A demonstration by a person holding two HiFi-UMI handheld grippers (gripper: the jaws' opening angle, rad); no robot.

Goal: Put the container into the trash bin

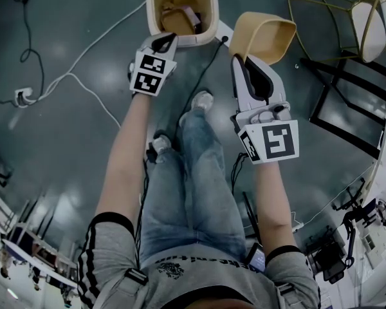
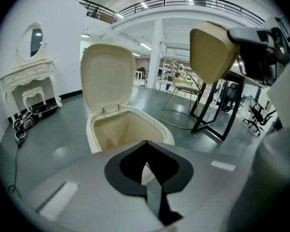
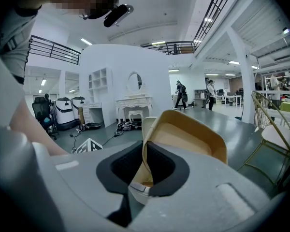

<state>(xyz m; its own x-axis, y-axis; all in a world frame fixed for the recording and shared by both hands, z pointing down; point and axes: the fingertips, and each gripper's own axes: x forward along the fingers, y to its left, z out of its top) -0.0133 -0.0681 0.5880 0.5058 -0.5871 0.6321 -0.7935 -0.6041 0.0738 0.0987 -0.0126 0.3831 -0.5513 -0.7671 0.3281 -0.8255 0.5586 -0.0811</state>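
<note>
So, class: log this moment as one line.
right gripper: shut on container | left gripper: shut, empty | trash bin: lid open | container: outside it

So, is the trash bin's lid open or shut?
Open: the lid stands upright behind the trash bin, whose inside is exposed.

Floor: grey and shiny. You stand on it.
Trash bin: sits on the floor right in front of your feet, with its lid up.
Front shoe: on the floor near the bin.
Back shoe: on the floor behind it.
White cable: runs over the floor from the bin to a plug box on your left.
Gold chair: stands on the floor to the right of the bin.
Black frame: stands just beside the chair.
</note>
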